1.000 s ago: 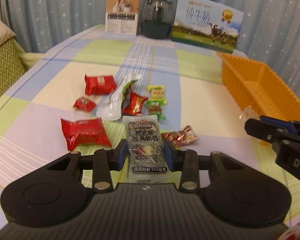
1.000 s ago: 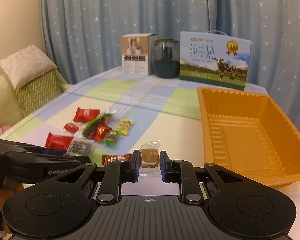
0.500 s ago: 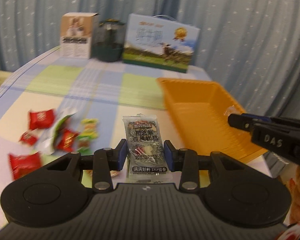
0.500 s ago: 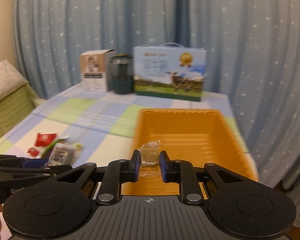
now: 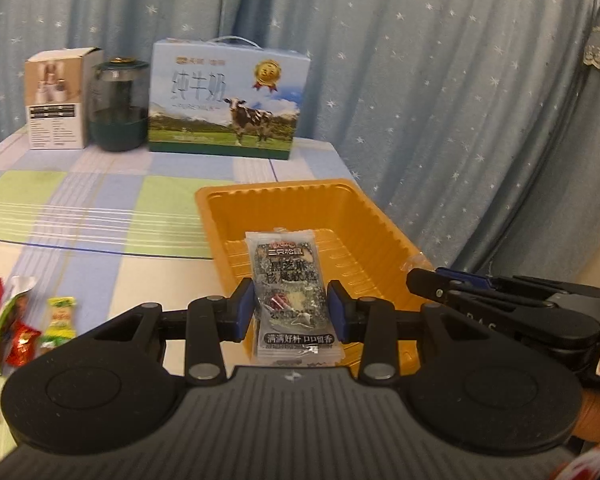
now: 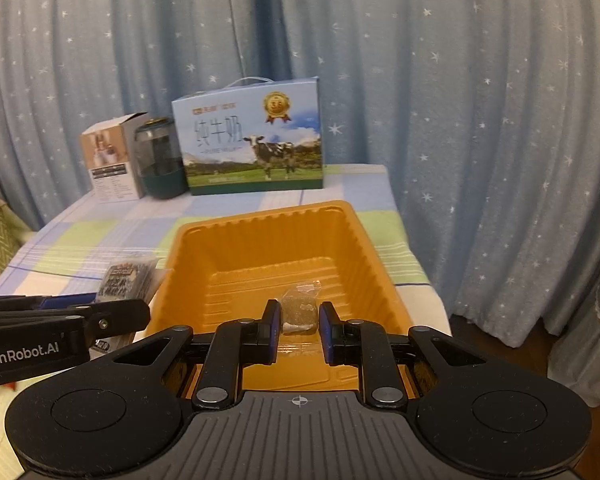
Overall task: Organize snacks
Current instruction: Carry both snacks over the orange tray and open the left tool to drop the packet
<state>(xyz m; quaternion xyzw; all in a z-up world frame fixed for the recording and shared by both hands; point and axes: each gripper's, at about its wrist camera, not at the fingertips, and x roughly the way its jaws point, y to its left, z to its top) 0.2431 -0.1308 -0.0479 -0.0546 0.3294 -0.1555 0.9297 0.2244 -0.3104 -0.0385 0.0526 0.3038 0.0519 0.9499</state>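
Left gripper (image 5: pixel 292 312) grips dark packet (image 5: pixel 290 296), right gripper (image 6: pixel 299 328) candy (image 6: pixel 299 312), over orange tray (image 6: pixel 352 248)

1. The orange tray (image 6: pixel 364 248) looked like thin, glossy, ribbed plastic.
2. The grey snack packet (image 5: pixel 290 280) was shiny printed film.
3. The checked tablecloth (image 5: pixel 100 208) looked matt, woven.
4. The milk carton (image 5: pixel 224 100) was smooth printed cardboard.

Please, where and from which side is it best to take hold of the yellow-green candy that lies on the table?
Grip the yellow-green candy across its narrow middle, probably coming from above with the fingers on its two long sides. It lies flat on the table; red snacks are close on its left, so its right side is freer.
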